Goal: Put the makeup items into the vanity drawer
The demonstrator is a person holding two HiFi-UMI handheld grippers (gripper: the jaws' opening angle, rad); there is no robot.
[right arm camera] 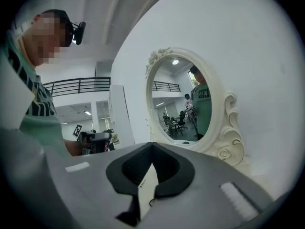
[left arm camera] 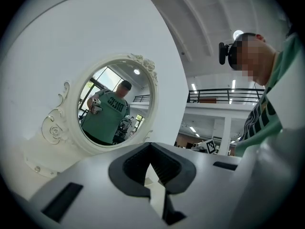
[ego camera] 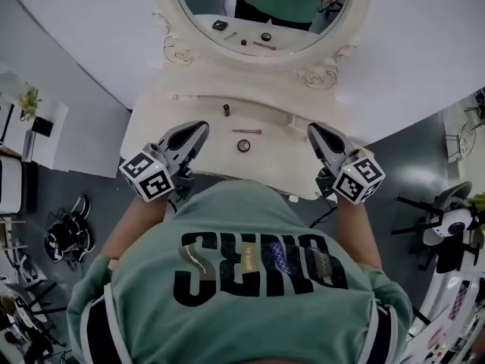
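While the person [ego camera: 250,279] in the green shirt leans over the white vanity top [ego camera: 155,123], both grippers are held level above its near edge, pointing toward the oval mirror [ego camera: 261,29]. The left gripper [ego camera: 201,127] sits over the left part of the top and the right gripper [ego camera: 312,130] over the right part, well apart from each other. In each gripper view the dark pads meet at their tips with nothing between them, so both sets of jaws are together and empty.

The makeup items lie on the top in the space between the two grippers, and neither gripper touches any of them. A round compact [ego camera: 243,145] rests nearest the person, about midway between the two grippers. Just beyond it a thin pinkish stick [ego camera: 246,131] lies crosswise. Farther toward the mirror, and closer to the left gripper's line than to the right's, a small dark tube [ego camera: 226,110] stands upright.

The mirror's glass reflects the items and the person's green shirt. The vanity's front, below the near edge, is hidden under the person's chest, so the drawer cannot be made out.
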